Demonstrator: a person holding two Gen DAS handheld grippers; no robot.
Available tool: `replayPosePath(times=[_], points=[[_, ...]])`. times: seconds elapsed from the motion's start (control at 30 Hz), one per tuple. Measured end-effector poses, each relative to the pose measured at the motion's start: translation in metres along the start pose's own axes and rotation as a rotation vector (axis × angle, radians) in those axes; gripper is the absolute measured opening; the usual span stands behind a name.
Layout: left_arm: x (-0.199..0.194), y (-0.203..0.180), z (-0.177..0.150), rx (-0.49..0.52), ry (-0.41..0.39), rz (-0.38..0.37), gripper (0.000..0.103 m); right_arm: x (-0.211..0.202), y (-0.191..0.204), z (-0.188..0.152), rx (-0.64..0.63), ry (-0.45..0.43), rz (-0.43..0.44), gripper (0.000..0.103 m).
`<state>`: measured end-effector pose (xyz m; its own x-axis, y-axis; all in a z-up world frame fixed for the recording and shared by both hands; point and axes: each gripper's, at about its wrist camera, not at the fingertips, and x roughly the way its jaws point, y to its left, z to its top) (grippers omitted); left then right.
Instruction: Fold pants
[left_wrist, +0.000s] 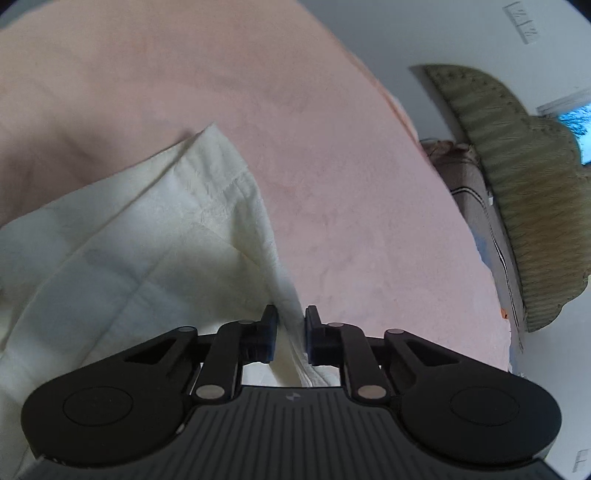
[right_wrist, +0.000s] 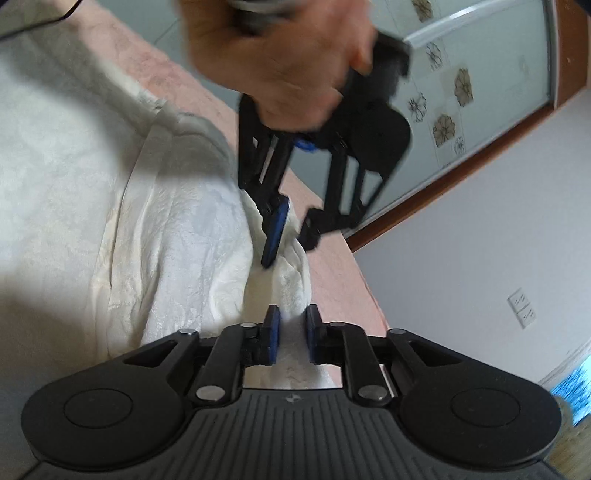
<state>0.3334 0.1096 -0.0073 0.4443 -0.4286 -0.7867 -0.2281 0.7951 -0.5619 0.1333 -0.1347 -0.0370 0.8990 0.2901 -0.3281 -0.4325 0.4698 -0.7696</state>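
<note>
Cream white pants (left_wrist: 129, 240) lie crumpled on a pink bedspread (left_wrist: 295, 129). In the left wrist view my left gripper (left_wrist: 291, 334) is shut on a ridge of the pants' edge, which runs between its blue pads. The right wrist view shows my right gripper (right_wrist: 291, 336) shut on a fold of the same pants (right_wrist: 147, 203) near the bed's edge. Just beyond it, the left gripper (right_wrist: 290, 236) pinches the cloth, held from above by a person's hand (right_wrist: 280, 55). The two grips sit close together on one edge of the garment.
The pink bedspread (right_wrist: 343, 288) ends close to the right of both grips. A tufted olive headboard (left_wrist: 517, 184) and a pillow (left_wrist: 469, 192) stand at the bed's far end. A glass door with flower prints (right_wrist: 461, 92) and a wall socket (right_wrist: 521, 308) lie beyond.
</note>
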Motion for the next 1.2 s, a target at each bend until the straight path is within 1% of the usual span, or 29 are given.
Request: replayPosePath(times=[0.03,0.07,0.13,0.17,0.27,0.4,0.47,0.5,0.53,0.63,0.67,0.7,0.73,0.77,0.8,0.87,0.9,0.93,0.97,1.0,1.03,1.1,1.17,1.2], points=[[-0.007,-0.004,-0.009,0.034,-0.036,0.001,0.013,-0.003,-0.007,0.0,0.027,0.006,0.005,0.025],[-0.015,-0.009,-0.019,0.074,-0.074,-0.001,0.013,-0.007,-0.012,-0.001,0.054,0.015,0.012,0.029],[-0.035,-0.012,-0.041,0.151,-0.15,-0.008,0.011,-0.019,-0.028,-0.008,0.122,0.038,0.026,0.047],[-0.046,-0.013,-0.052,0.183,-0.185,-0.016,0.011,-0.024,-0.034,-0.013,0.145,0.046,0.033,0.05],[-0.071,-0.011,-0.086,0.264,-0.284,-0.031,0.01,-0.04,-0.049,-0.03,0.195,0.089,0.057,0.051],[-0.1,-0.006,-0.138,0.369,-0.406,-0.018,0.01,-0.067,-0.064,-0.054,0.271,0.14,0.115,0.051],[-0.11,0.001,-0.162,0.397,-0.445,-0.02,0.01,-0.082,-0.07,-0.065,0.294,0.154,0.14,0.051],[-0.114,0.005,-0.172,0.397,-0.456,-0.024,0.01,-0.089,-0.071,-0.069,0.294,0.172,0.124,0.051],[-0.117,0.008,-0.18,0.393,-0.464,-0.029,0.01,-0.091,-0.068,-0.072,0.284,0.2,0.094,0.051],[-0.117,0.018,-0.196,0.36,-0.483,-0.048,0.009,-0.092,-0.06,-0.079,0.273,0.255,0.051,0.049],[-0.116,0.02,-0.198,0.351,-0.482,-0.046,0.01,-0.093,-0.058,-0.08,0.286,0.272,0.041,0.043],[-0.117,0.026,-0.198,0.335,-0.472,-0.04,0.011,-0.095,-0.055,-0.083,0.292,0.285,0.023,0.026],[-0.117,0.031,-0.196,0.311,-0.46,-0.044,0.012,-0.097,-0.051,-0.085,0.292,0.292,0.007,0.018],[-0.115,0.035,-0.192,0.285,-0.449,-0.057,0.015,-0.098,-0.047,-0.083,0.284,0.295,-0.009,0.017],[-0.114,0.038,-0.187,0.259,-0.447,-0.066,0.024,-0.1,-0.041,-0.082,0.264,0.298,-0.028,0.013],[-0.114,0.047,-0.18,0.188,-0.449,-0.086,0.032,-0.101,-0.031,-0.083,0.206,0.313,-0.061,0.01],[-0.114,0.052,-0.177,0.157,-0.457,-0.1,0.038,-0.1,-0.028,-0.085,0.186,0.32,-0.07,0.009],[-0.115,0.057,-0.173,0.129,-0.466,-0.115,0.05,-0.1,-0.025,-0.085,0.183,0.324,-0.072,0.009],[-0.116,0.061,-0.169,0.098,-0.473,-0.128,0.057,-0.103,-0.023,-0.086,0.191,0.327,-0.071,0.009],[-0.117,0.065,-0.167,0.064,-0.48,-0.145,0.067,-0.104,-0.021,-0.086,0.197,0.327,-0.073,0.009],[-0.118,0.069,-0.163,0.036,-0.486,-0.16,0.07,-0.107,-0.019,-0.086,0.198,0.326,-0.075,0.009],[-0.121,0.073,-0.155,-0.011,-0.493,-0.174,0.07,-0.119,-0.014,-0.086,0.202,0.332,-0.072,0.009],[-0.123,0.075,-0.147,-0.041,-0.491,-0.164,0.07,-0.126,-0.012,-0.085,0.207,0.336,-0.07,0.009],[-0.123,0.076,-0.143,-0.053,-0.484,-0.165,0.066,-0.13,-0.013,-0.084,0.213,0.338,-0.066,0.009]])
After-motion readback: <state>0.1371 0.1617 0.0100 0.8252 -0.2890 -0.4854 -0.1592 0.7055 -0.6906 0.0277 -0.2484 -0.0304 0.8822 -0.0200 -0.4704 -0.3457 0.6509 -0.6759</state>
